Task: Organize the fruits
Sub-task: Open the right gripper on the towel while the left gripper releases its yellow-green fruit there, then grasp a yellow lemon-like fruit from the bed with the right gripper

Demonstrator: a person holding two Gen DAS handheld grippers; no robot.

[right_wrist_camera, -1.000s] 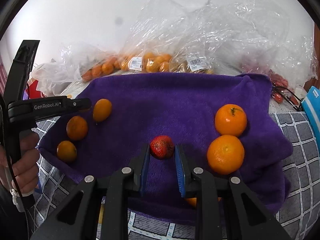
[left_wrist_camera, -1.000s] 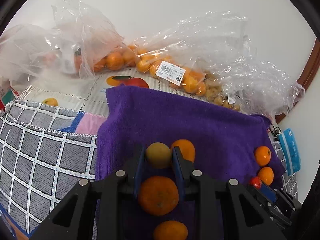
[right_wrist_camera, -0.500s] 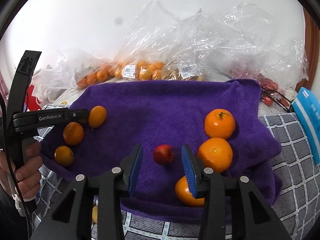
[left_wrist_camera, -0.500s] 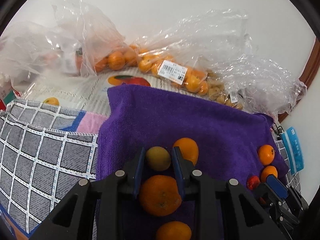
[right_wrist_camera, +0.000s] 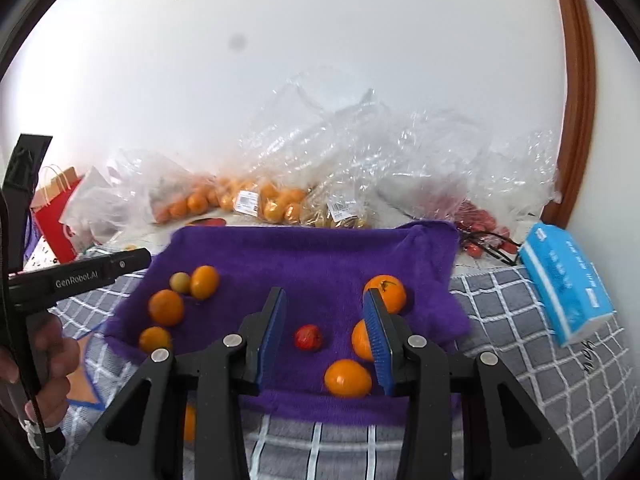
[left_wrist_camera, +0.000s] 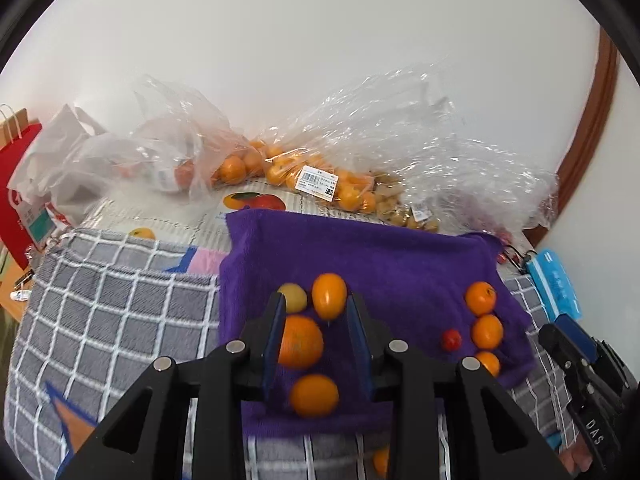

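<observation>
A purple towel (left_wrist_camera: 380, 256) (right_wrist_camera: 312, 252) carries two groups of fruit. On its left lie a yellow-green fruit (left_wrist_camera: 293, 297) (right_wrist_camera: 180, 281), an oval orange (left_wrist_camera: 329, 295) (right_wrist_camera: 204, 281) and two round oranges (left_wrist_camera: 300, 342) (left_wrist_camera: 314, 395). On its right lie a small red fruit (right_wrist_camera: 308, 337) (left_wrist_camera: 452, 339) and three oranges (right_wrist_camera: 386, 293) (right_wrist_camera: 347, 378) (right_wrist_camera: 360, 340). My left gripper (left_wrist_camera: 316, 308) is open and empty, raised above the left group. My right gripper (right_wrist_camera: 325, 304) is open and empty, raised above the red fruit.
Clear plastic bags of oranges (left_wrist_camera: 320, 180) (right_wrist_camera: 264, 200) and small red fruits (right_wrist_camera: 476, 216) lie along the wall behind the towel. A blue tissue pack (right_wrist_camera: 568, 280) lies at right. A red paper bag (left_wrist_camera: 18, 184) stands at left. An orange (right_wrist_camera: 189, 422) lies on the checked cloth (left_wrist_camera: 100, 320).
My left gripper opened, let go of the yellow-green fruit and pulled back upward. My right gripper opened off the red fruit, which now lies on the towel, and also drew back and up.
</observation>
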